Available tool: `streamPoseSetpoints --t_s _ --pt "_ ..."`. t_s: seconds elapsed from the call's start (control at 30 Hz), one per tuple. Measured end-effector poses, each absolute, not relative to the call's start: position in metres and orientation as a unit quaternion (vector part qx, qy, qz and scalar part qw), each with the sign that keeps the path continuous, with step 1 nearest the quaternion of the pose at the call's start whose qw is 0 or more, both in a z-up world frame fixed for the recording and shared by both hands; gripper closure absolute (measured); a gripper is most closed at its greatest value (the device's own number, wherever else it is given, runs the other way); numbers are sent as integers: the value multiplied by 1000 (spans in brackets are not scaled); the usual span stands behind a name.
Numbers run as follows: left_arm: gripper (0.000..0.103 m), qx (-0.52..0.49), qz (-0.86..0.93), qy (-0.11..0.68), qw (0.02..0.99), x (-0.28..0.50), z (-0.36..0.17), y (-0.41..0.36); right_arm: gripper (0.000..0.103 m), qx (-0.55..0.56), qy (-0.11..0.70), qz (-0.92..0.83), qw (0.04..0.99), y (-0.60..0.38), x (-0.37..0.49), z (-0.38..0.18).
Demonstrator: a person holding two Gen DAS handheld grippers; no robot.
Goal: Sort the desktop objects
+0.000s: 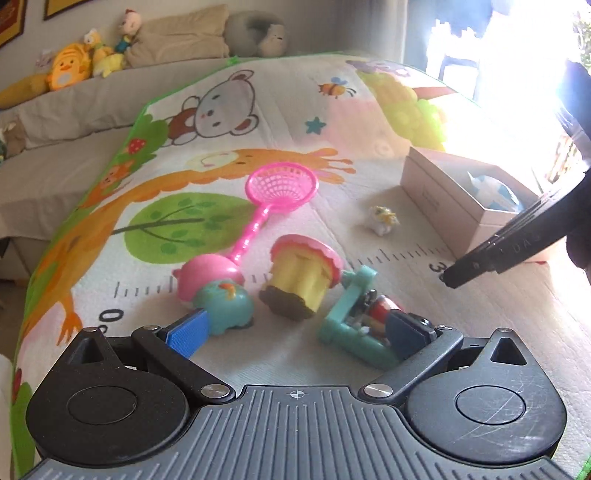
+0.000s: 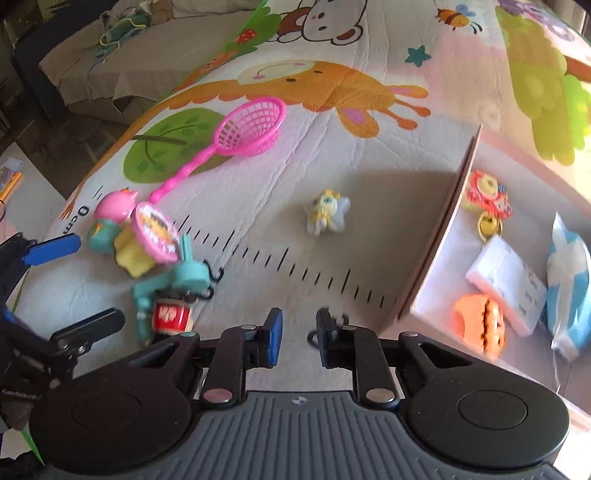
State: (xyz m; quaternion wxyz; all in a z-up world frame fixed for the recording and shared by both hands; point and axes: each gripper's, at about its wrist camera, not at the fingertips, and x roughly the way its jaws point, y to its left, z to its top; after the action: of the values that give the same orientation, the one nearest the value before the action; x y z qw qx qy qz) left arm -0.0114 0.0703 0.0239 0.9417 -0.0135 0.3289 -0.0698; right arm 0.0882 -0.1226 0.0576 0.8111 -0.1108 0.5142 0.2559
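We saw a cartoon play mat (image 1: 258,110) with a bear, a giraffe, a bee and a printed ruler scale spread over the surface. Behind it ran a grey sofa (image 1: 74,122) carrying a beige pillow (image 1: 184,35), a grey neck cushion (image 1: 258,31) and a row of yellow plush toys (image 1: 70,68). Two dark picture frames (image 1: 11,22) hung on the wall above.
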Motion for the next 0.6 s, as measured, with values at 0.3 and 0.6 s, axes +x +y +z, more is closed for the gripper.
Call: streamPoseSetpoints --t_s 0.3,0.6 --pt "0 -14 -207 346 915 -22 15 12 69 -46 451 245 857 -160 71 74" --pt "0 -25 -5 318 948 -6 34 74 52 -98 383 219 892 -90 109 65"
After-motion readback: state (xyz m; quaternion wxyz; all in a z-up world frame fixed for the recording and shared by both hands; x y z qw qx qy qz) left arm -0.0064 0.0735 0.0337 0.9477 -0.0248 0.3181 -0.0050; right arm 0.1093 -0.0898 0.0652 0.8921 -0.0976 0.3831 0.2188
